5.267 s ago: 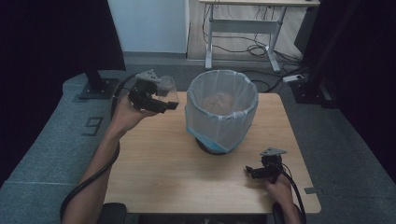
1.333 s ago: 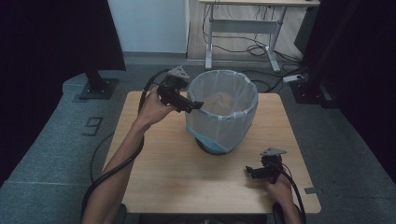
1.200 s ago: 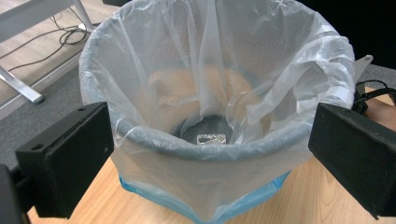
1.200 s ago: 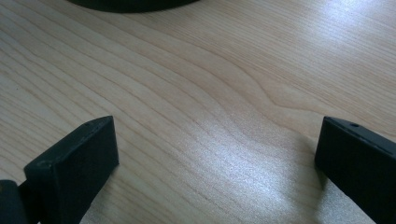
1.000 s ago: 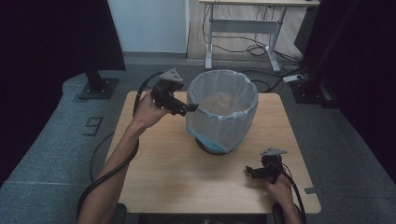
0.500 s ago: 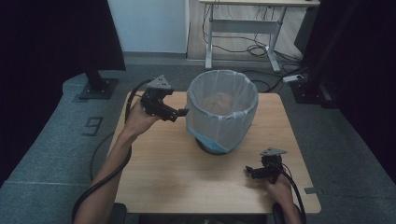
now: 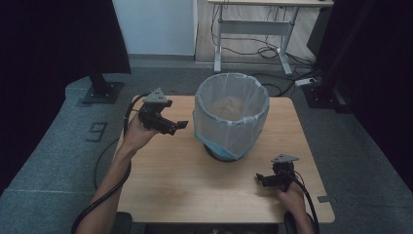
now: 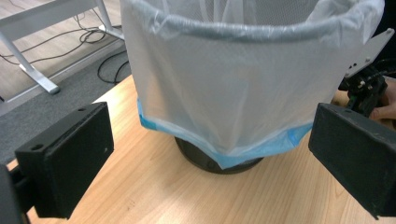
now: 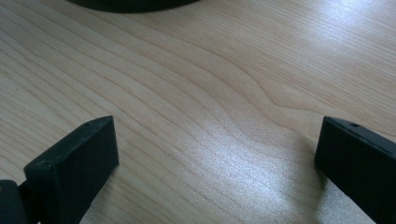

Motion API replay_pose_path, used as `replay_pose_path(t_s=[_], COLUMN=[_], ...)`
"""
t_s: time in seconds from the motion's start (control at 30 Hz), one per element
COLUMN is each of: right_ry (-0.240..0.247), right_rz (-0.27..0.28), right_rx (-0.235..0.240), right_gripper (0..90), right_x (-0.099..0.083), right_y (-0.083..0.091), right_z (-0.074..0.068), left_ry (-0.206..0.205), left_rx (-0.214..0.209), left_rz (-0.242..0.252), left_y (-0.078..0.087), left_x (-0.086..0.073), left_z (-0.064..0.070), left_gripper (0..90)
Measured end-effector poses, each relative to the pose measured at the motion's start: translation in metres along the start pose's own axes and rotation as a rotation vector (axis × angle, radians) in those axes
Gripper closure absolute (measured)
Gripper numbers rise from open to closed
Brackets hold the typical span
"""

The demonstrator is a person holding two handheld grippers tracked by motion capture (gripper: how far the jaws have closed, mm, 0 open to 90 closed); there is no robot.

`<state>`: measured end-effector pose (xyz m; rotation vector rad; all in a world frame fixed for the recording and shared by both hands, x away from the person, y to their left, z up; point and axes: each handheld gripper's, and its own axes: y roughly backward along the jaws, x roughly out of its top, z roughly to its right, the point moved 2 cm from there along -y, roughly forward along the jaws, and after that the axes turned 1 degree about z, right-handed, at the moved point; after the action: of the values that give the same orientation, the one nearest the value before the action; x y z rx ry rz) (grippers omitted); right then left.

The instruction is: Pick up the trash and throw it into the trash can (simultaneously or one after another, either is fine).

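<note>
Bag-lined bin (image 7: 232, 114) stands mid-table — left gripper (image 7: 178, 125) beside it, right gripper (image 7: 261, 179) near, both gaping, empty.

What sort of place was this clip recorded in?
Most likely an office or lab room set up for recording. A wooden table stands on grey carpet and holds a lined waste bin. Behind it, a white-legged desk has cables lying underneath, and dark curtains hang along the sides.

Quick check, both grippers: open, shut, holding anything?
Left gripper: open, holding nothing, raised beside the lined bin.
Right gripper: open, holding nothing, low over the table.
</note>
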<state>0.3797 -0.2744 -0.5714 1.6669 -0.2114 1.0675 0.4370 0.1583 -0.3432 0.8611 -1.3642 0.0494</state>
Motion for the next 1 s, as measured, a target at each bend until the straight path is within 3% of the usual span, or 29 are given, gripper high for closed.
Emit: replay_pose_path(t_s=[0.6,1.0], right_ry=[-0.002,-0.006], right_rz=[0.001,0.002], right_rx=[-0.003,-0.003], right_gripper=[0.0,0.0], right_x=[0.000,0.000], right_y=[0.000,0.000], right_z=[-0.001,-0.001], left_ry=[0.042,0.048], left_rx=[0.015,0.035], left_rz=[-0.001,-0.026], left_y=[-0.003,-0.011], left_x=[-0.052,-0.087], left_z=[-0.008,-0.008], left_gripper=[0.0,0.0])
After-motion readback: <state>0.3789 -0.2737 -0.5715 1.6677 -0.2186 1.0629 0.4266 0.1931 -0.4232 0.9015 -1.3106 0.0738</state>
